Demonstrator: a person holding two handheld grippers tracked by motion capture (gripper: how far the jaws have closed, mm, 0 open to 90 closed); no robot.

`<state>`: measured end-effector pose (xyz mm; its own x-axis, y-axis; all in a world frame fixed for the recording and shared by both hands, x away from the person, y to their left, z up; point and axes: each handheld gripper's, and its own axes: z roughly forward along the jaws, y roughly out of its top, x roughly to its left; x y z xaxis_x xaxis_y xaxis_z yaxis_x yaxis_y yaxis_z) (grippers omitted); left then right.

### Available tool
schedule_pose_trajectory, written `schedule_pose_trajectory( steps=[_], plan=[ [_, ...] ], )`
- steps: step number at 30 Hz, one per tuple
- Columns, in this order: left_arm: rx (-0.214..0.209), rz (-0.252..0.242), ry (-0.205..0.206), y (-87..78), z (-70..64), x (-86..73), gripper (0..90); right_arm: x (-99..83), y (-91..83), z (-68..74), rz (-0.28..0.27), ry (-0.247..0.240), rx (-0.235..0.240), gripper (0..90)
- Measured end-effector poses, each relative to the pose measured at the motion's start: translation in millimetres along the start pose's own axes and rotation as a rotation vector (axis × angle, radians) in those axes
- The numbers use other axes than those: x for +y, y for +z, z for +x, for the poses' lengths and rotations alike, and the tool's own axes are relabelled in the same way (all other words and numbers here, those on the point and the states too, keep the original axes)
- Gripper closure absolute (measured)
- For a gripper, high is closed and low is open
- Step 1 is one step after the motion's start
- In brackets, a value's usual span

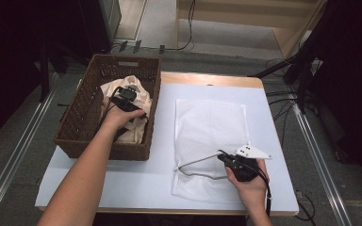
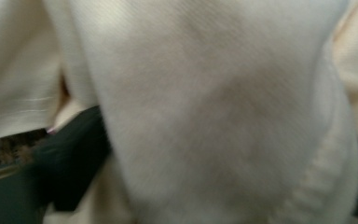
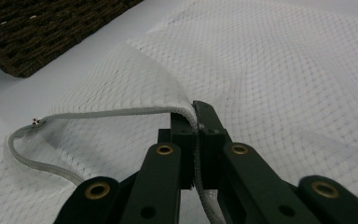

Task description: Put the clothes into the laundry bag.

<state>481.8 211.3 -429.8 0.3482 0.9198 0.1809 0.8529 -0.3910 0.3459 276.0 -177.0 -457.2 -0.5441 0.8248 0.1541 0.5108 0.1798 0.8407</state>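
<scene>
Left tool (image 1: 131, 90) down in wicker basket (image 1: 78, 120) among cream cloth (image 2: 214, 116), grip unclear; right tool (image 3: 197, 122) clenched on zipper edge of white mesh bag (image 1: 207, 127), lifting it off tabletop (image 1: 141, 183).

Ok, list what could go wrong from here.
The right gripper pinches only the thin zipper edge of the mesh laundry bag; it may slip free and the opening close. The left gripper sits deep in the cream garment in the wicker basket; lifting could snag or drag the basket.
</scene>
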Motion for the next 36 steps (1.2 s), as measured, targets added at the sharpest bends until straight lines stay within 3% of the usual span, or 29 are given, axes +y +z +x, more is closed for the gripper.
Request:
schedule_pose_trajectory(
  steps=[1,2,3,5,7,11,12,13,14,15,16,17,19,20,21,28,31,33,34,36],
  plan=[
    [0.023,0.001,0.022,-2.8,-0.6,-0.1,36.4,-0.2,0.3,-0.2,0.000,0.002,0.002,89.0],
    [0.038,0.004,0.035,-5.0,-1.4,-0.1,36.4,-0.2,0.3,-0.2,0.000,0.002,0.002,89.0],
    [0.065,0.011,0.056,-8.3,-2.3,-0.5,48.5,-0.3,0.4,-0.2,-0.001,0.002,0.003,89.1],
    [0.018,0.010,0.057,-13.2,-1.9,-3.2,63.5,-0.4,-0.1,-0.2,0.000,0.000,0.004,89.0],
    [-0.095,0.022,0.039,-17.6,1.2,-8.4,68.3,-0.3,-0.8,-0.4,-0.002,0.000,0.004,89.1],
    [-0.442,0.083,0.092,-29.8,8.7,-21.4,69.6,-0.1,0.1,-0.5,-0.001,0.006,0.007,89.1],
    [-0.460,0.072,0.119,-31.4,10.6,-25.1,68.8,-0.2,0.8,-0.3,-0.001,0.002,0.006,89.0],
    [-0.442,0.044,0.117,-32.4,13.0,-27.7,66.1,-0.2,1.2,0.0,0.000,0.000,0.008,89.1],
    [-0.426,0.010,0.083,-33.4,16.3,-29.2,58.3,-0.3,1.7,0.7,0.003,-0.001,0.006,89.0],
    [-0.406,-0.027,0.046,-34.9,20.3,-29.9,32.0,-0.5,2.5,1.9,0.005,-0.004,0.006,89.0],
    [-0.381,-0.055,0.018,-36.5,23.5,-29.9,32.0,-0.5,2.5,1.9,0.005,-0.004,0.006,89.0],
    [-0.347,-0.075,0.005,-37.6,25.8,-29.3,21.7,-0.7,2.6,2.1,0.006,-0.005,0.006,89.0],
    [-0.310,-0.105,-0.015,-37.9,27.6,-26.8,9.9,-1.6,3.7,3.0,0.012,-0.004,0.003,88.9],
    [-0.297,-0.105,-0.018,-36.8,27.5,-24.9,9.9,-1.6,3.7,3.0,0.012,-0.004,0.003,88.9],
    [-0.282,-0.097,-0.014,-35.1,27.0,-23.2,2.7,-2.1,5.1,3.6,0.012,-0.006,0.006,88.9],
    [-0.229,-0.040,0.035,-12.5,8.4,-2.6,0.0,-3.6,7.6,5.8,0.021,-0.016,0.008,88.9],
    [-0.233,0.010,0.060,3.6,1.1,-3.6,0.0,-4.0,6.7,4.5,0.024,-0.010,0.007,88.9],
    [-0.224,0.006,0.081,4.9,0.9,-5.5,0.0,-4.4,6.7,2.6,0.021,-0.010,0.006,88.9],
    [-0.228,0.002,0.085,2.0,0.2,-5.4,4.8,-4.4,6.5,2.2,0.021,-0.009,0.006,88.9],
    [-0.217,-0.011,0.122,-5.2,-0.5,-5.1,25.5,-4.5,6.5,1.9,0.021,-0.007,0.008,89.0]
  ],
)
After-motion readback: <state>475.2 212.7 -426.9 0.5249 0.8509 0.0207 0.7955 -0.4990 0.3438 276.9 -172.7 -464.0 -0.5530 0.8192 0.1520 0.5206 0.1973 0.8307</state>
